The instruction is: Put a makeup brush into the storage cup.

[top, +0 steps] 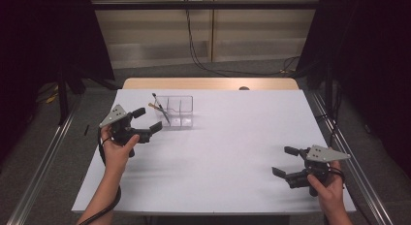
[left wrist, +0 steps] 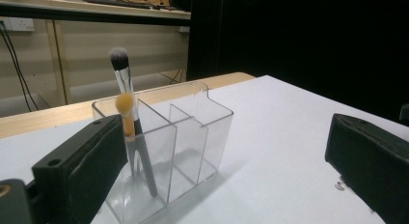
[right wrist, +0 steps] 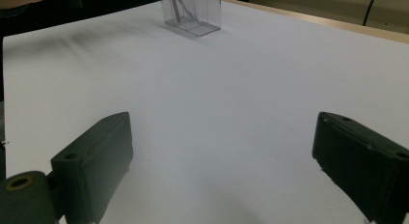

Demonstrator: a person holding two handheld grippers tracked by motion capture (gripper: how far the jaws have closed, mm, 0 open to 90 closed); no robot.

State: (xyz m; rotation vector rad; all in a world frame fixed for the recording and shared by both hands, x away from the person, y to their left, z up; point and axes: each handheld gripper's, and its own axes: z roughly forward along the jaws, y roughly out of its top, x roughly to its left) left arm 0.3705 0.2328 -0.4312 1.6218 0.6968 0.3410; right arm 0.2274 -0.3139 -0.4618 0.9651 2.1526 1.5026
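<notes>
A clear plastic organizer [top: 180,111] with several compartments stands on the white table [top: 228,152], toward the back left. Two makeup brushes lean in its left compartment: a black-handled one with a pale tip [left wrist: 119,58] and one with an orange tip [left wrist: 125,104]. In the high view the brushes [top: 159,107] stick out to the left. My left gripper [top: 147,119] is open just left of the organizer [left wrist: 173,147], nothing between its jaws. My right gripper [top: 285,160] is open near the front right edge, holding nothing. The organizer [right wrist: 191,11] appears far off in the right gripper view.
The table's wooden back edge [top: 208,83] shows behind the white sheet. Metal rails [top: 349,152] run along both sides of the table, and cables [top: 203,65] lie on the floor beyond it. Dark curtains hang at both sides.
</notes>
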